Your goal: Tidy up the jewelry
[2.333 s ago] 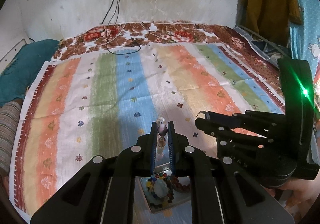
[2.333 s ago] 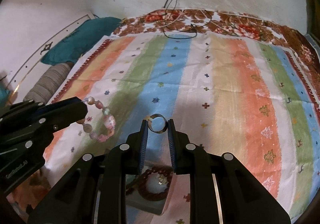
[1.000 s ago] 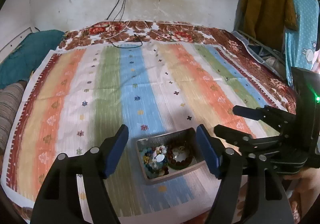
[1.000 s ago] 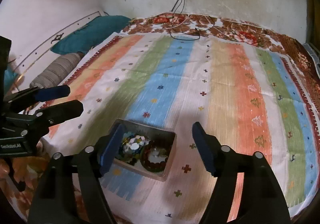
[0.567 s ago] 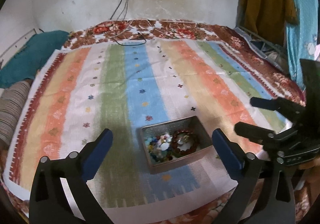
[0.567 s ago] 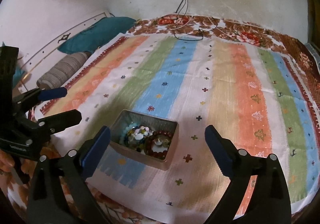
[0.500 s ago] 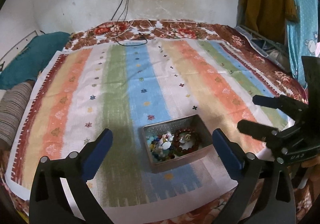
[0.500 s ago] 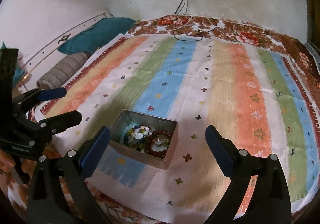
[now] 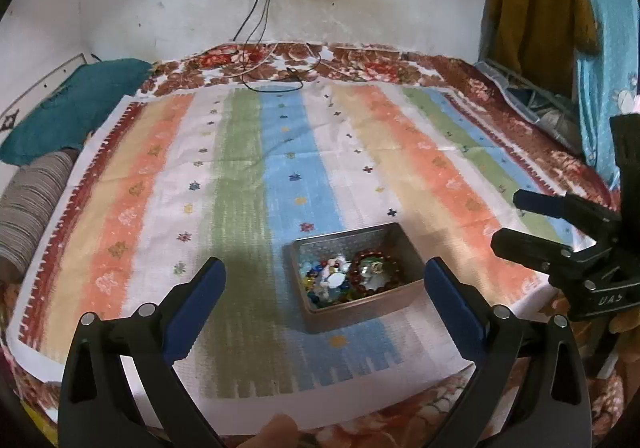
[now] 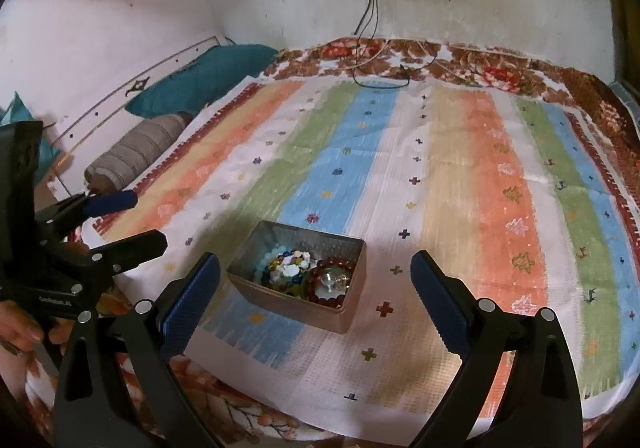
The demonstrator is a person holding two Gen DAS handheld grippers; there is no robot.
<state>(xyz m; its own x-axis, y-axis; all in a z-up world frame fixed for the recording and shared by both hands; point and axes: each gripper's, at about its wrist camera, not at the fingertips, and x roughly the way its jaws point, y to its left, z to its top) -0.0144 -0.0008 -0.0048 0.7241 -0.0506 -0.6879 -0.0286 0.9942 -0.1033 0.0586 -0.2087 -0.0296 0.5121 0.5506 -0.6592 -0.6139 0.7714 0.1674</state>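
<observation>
L claw (image 9: 325,280): jaws spread wide, blue pads well apart, nothing between them or held; R claw (image 10: 315,272): same, fully spread, empty. Both hover above near edge of bed, apart from the box.

Rectangular grey metal box (image 9: 362,308) sits on striped multicolour bedspread (image 9: 240,188), on blue stripe close to near edge; approx centre of each wrist view, between the pad tips as seen but below them, not touched. Inside box: at 9 o'clock side, heap of mixed small beads, blue/white/yellow (image 9: 326,282); at 3 o'clock side, dark red beaded bracelet (image 10: 334,298) lying flat in a ring, w/ small silvery item (image 10: 329,280) inside the ring; type unclear.

Teal pillow (image 10: 208,78) & grey striped bolster (image 10: 136,156) at approx 10 o'clock; black cables (image 9: 276,80) at 12 o'clock, by wall.
</observation>
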